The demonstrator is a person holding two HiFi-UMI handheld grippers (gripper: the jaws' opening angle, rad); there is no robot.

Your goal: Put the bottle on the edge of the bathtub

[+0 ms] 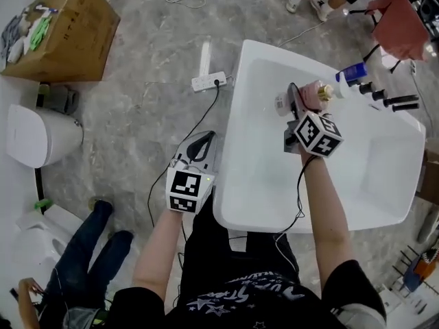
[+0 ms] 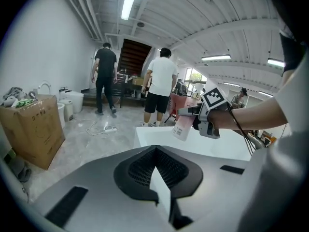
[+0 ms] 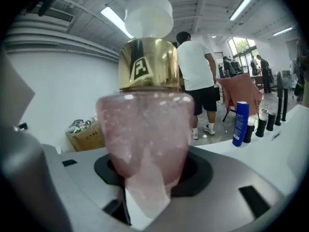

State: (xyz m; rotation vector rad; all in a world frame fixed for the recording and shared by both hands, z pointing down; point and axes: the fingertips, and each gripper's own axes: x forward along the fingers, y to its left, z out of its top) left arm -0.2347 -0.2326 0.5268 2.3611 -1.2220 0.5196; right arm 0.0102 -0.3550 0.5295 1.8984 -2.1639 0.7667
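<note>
Over the white bathtub (image 1: 234, 136), head view: a translucent pink bottle (image 1: 312, 94) with a gold collar and white cap lies sideways in the right hand-held gripper (image 1: 296, 101), above the basin. The left hand-held gripper (image 1: 195, 146) hangs beside the tub's rim over the grey floor (image 1: 137, 101), with a cardboard box (image 1: 65, 33) well apart.

Left gripper view: its jaws are pressed together with nothing between them.

Right gripper view: the jaws clamp the bottle's pink body. A blue bottle (image 3: 240, 122) stands on the tub's edge beyond.
</note>
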